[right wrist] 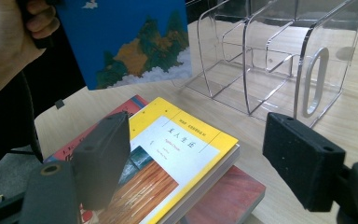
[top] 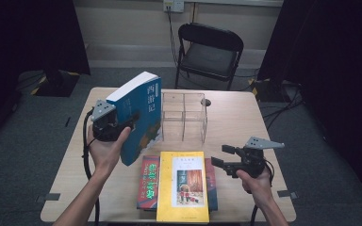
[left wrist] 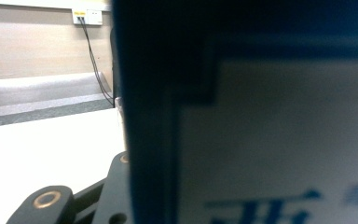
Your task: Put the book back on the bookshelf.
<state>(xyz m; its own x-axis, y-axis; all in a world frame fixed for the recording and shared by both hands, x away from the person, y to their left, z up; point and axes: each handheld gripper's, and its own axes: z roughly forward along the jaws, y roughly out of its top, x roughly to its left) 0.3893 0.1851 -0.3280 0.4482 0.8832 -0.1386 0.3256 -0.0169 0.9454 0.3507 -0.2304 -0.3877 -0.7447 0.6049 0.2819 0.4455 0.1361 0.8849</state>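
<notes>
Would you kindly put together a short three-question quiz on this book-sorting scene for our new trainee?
1. True or false: the left gripper holds the blue book clear of the table.
2. Which book lies on top of the stack near the person? A) the yellow book B) the red book C) a green book
3. What state are the right gripper jaws in, and do they hold anything?

Key: 1 true. 2 A. 3 open, holding nothing, beside the stack; the clear organiser has no books in it yet.

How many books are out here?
3, maybe more hidden below: a blue book lifted in the left gripper, a yellow book on the pile, and a red book beneath it.
</notes>
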